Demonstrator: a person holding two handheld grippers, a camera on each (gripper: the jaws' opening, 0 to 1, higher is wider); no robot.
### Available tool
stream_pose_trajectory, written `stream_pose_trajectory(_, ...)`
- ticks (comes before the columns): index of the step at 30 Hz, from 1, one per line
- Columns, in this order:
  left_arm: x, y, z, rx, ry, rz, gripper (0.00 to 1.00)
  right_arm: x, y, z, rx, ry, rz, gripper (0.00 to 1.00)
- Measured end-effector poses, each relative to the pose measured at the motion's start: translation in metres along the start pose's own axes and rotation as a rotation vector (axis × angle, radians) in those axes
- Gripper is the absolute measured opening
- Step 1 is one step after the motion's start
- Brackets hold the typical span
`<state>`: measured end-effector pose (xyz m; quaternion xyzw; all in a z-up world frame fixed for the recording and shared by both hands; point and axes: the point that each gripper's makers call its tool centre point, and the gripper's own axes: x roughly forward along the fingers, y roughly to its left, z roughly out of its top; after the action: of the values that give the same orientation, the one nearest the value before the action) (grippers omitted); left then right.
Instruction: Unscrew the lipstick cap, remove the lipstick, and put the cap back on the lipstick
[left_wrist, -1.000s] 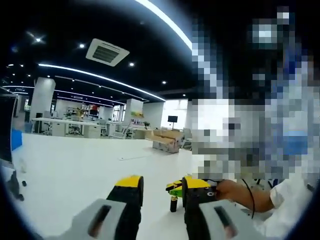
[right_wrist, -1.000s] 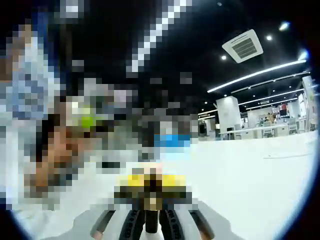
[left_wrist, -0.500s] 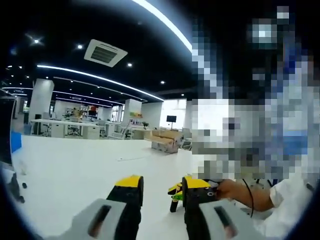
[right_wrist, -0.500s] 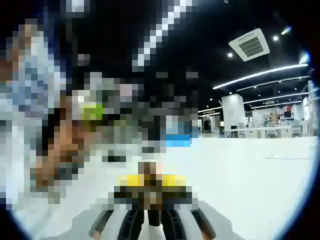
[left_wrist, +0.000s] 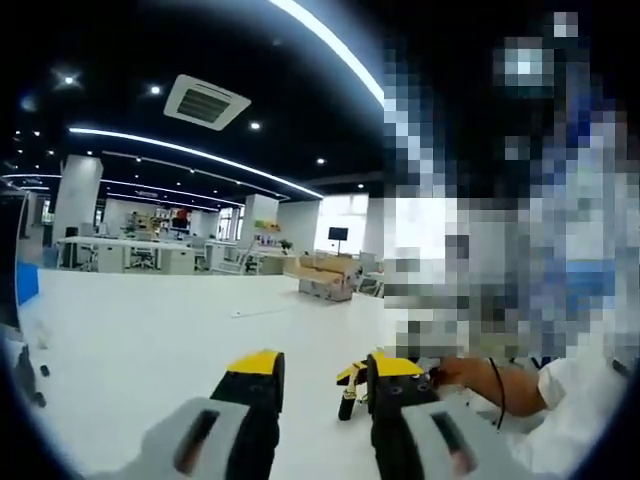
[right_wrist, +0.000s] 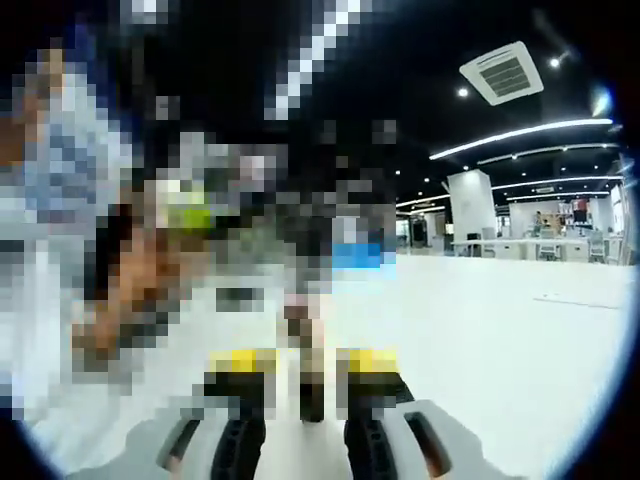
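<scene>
Two risks stand out. The lipstick (right_wrist: 311, 388) stands upright on the white table (right_wrist: 500, 360) between the jaws of the right gripper (right_wrist: 306, 362), and those jaws sit a little apart, with a pale gap on either side of it, so nothing appears to grip it. A slim upright tube tips easily: a jaw that brushes it on the way in or out could knock it over and send it rolling across the smooth tabletop. The second risk is an off-centre squeeze. If one jaw meets the tube first, it may twist or slide away, and the cap would not turn cleanly.

Much of the upper tube is blurred by mosaic, so I cannot tell whether the cap is on or off, and I cannot judge how far along the task is.

The left gripper (left_wrist: 320, 366) hovers low over the table with its jaws wide and nothing between them. Just beside its right jaw, the yellow and green tip of the right gripper shows, very close. In such a tight spot the two tools could bump each other when the left one moves in to help.

A person's hand (left_wrist: 470, 374) and white sleeve (left_wrist: 580, 400) lie near that side. A dark thing (left_wrist: 24, 372) sits at the table's far left edge, well apart. Desks stand in the office beyond.
</scene>
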<state>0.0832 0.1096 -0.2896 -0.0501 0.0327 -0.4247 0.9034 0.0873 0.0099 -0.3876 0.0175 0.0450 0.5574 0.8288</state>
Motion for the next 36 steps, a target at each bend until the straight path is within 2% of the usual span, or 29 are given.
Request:
stream_pose_trajectory(3,0.002,0.008,-0.016,0.058,0.069,0.004,0.47,0.001,0.002,-0.002,-0.001,0.010,0.010,0.31)
stream_pose_trajectory(6,0.006,0.022,-0.030,0.060,0.096,0.016,0.52,0.004,0.006,-0.006,-0.017,0.037,0.014,0.33)
stream_pose_trajectory(11,0.010,0.047,-0.058,0.083,0.186,0.095,0.54,0.006,0.005,-0.010,-0.023,0.057,0.008,0.32)
stream_pose_trajectory(17,0.011,0.073,-0.078,0.130,0.255,0.201,0.51,0.006,0.005,-0.012,-0.026,0.065,-0.001,0.31)
stream_pose_trajectory(20,0.014,0.080,-0.084,0.111,0.258,0.223,0.48,0.007,0.006,-0.013,-0.030,0.072,-0.001,0.30)
stream_pose_trajectory(24,0.020,0.082,-0.092,0.090,0.257,0.219,0.36,0.007,0.006,-0.015,-0.032,0.080,-0.005,0.29)
stream_pose_trajectory(30,0.027,0.081,-0.102,0.076,0.255,0.197,0.30,0.008,0.006,-0.017,-0.019,0.091,-0.012,0.28)
stream_pose_trajectory(32,0.028,0.081,-0.103,0.081,0.253,0.193,0.26,0.009,0.006,-0.019,-0.019,0.100,-0.015,0.26)
stream_pose_trajectory(36,0.030,0.077,-0.104,0.066,0.254,0.177,0.24,0.009,0.000,-0.022,-0.024,0.117,-0.028,0.21)
